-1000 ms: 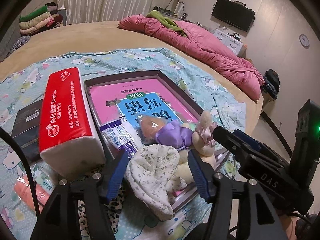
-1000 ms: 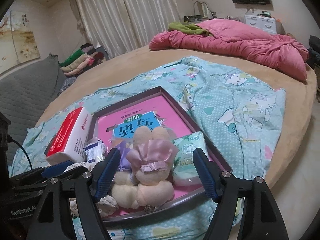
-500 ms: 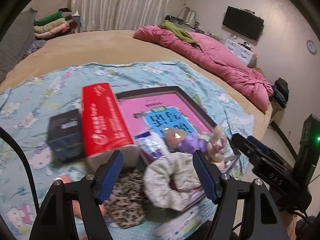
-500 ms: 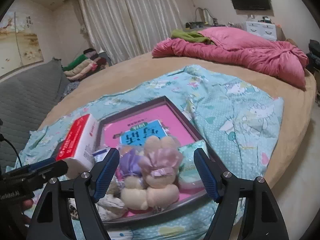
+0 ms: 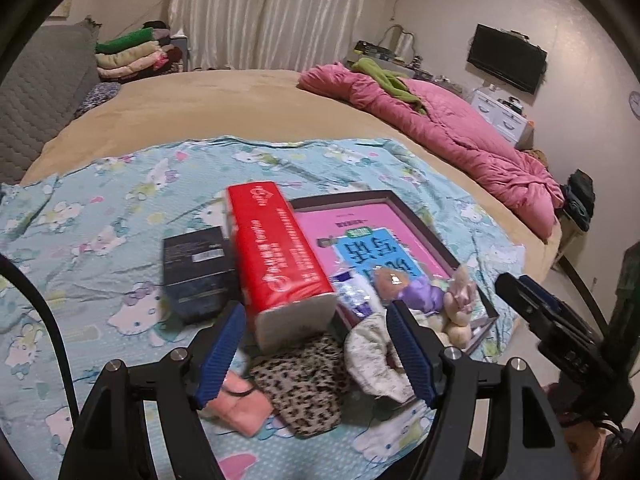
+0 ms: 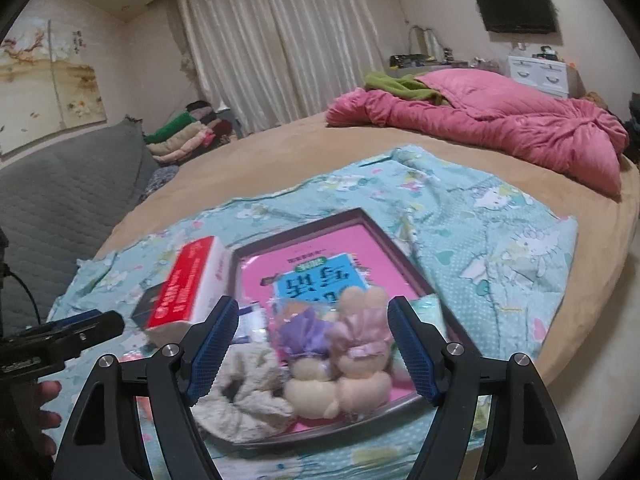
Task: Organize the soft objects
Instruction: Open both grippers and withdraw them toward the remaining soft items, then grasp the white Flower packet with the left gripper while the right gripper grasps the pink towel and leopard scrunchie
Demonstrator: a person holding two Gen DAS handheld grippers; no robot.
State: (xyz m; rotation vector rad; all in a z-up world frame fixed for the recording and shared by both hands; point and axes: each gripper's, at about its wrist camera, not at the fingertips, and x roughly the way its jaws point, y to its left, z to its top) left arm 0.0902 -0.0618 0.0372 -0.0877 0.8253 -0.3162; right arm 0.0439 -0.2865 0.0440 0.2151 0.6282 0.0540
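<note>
A dark-framed tray [image 5: 436, 240] with a pink liner lies on the blue sheet. It holds two plush rabbits [image 6: 344, 344], a floral cloth [image 6: 244, 396] draped over its near rim, and small packets. My left gripper [image 5: 316, 356] is open and empty above a leopard-print cloth [image 5: 304, 392] and a pink cloth [image 5: 244, 408] lying outside the tray. My right gripper [image 6: 312, 352] is open and empty, held above the rabbits. The floral cloth [image 5: 372, 360] also shows in the left wrist view.
A red tissue pack [image 5: 276, 256] and a black box [image 5: 196, 268] lie left of the tray. A pink quilt [image 6: 500, 124] is at the bed's far side. The bed edge and floor [image 6: 600, 380] are to the right.
Both grippers have pulled back and up from the tray. The left one let the floral cloth rest on the tray rim and shifted left over the leopard cloth.
</note>
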